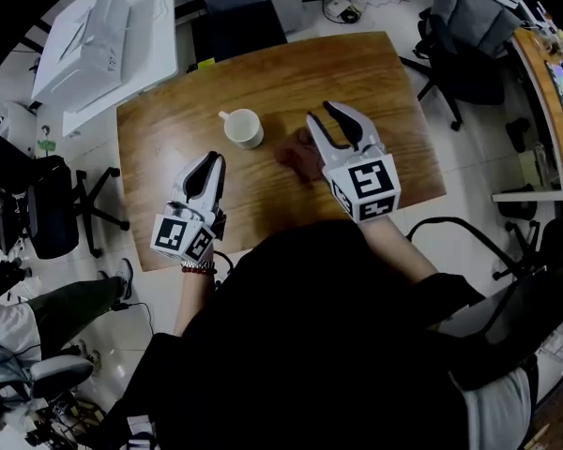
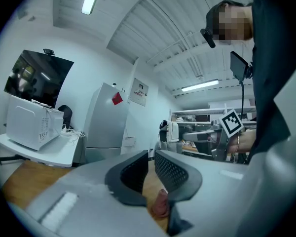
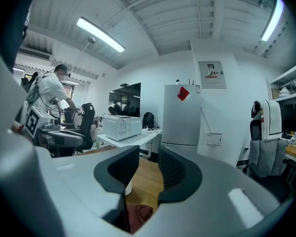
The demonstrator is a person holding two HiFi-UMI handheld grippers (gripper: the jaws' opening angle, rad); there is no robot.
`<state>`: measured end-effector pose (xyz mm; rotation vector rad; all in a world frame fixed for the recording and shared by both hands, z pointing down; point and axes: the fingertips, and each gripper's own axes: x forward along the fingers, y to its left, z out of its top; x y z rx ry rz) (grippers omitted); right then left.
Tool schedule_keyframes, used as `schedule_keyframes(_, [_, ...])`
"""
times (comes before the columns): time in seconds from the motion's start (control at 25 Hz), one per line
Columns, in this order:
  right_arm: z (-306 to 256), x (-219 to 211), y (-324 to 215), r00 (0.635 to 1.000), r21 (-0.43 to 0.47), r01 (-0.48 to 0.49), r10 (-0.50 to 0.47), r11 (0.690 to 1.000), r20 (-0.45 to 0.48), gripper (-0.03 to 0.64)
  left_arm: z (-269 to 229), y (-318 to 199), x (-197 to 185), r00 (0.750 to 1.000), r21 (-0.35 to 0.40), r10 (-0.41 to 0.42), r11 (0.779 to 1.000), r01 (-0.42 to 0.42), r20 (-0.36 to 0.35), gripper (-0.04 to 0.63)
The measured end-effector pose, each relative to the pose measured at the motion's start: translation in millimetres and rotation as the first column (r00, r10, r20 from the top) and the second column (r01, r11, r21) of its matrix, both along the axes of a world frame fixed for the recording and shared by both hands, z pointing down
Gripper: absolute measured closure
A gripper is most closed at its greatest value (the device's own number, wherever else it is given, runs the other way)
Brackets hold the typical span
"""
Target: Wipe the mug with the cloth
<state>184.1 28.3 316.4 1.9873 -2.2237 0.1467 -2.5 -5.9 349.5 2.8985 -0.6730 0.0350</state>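
A white mug [image 1: 243, 127] stands upright on the wooden table [image 1: 357, 73], its handle turned to the person's left. Just to the right of the mug and a little nearer the person lies the dark red cloth [image 1: 298, 157], crumpled on the wood and not touching the mug.

The right gripper [image 1: 320, 111] sits to the right of the mug, right beside the cloth. Its fingers are spread, with bare table showing in the gap between them. In the right gripper view the cloth [image 3: 138, 217] lies low between the fingers, near their roots, and neither pad presses on it. A sliver of the mug shows past the left finger.

The left gripper [image 1: 209, 162] rests nearer the person than the mug and slightly to its left, well apart from it. Its fingers stand a little apart — a narrow gap with only table behind it — and pinch nothing.

Beyond the mug and to its left, off the table, a white box-shaped machine [image 1: 80, 45] sits on a white side table.
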Motion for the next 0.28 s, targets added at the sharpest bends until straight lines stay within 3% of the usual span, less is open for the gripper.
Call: schedule_keyframes(0.28, [5.1,-6.7,1.3,1.0,-0.009,0.002,-0.002,1.0,-0.002,0.492,-1.4,1.8,-1.7,1.0,0.001,0.011,1.0,-0.011,0.013,0.561])
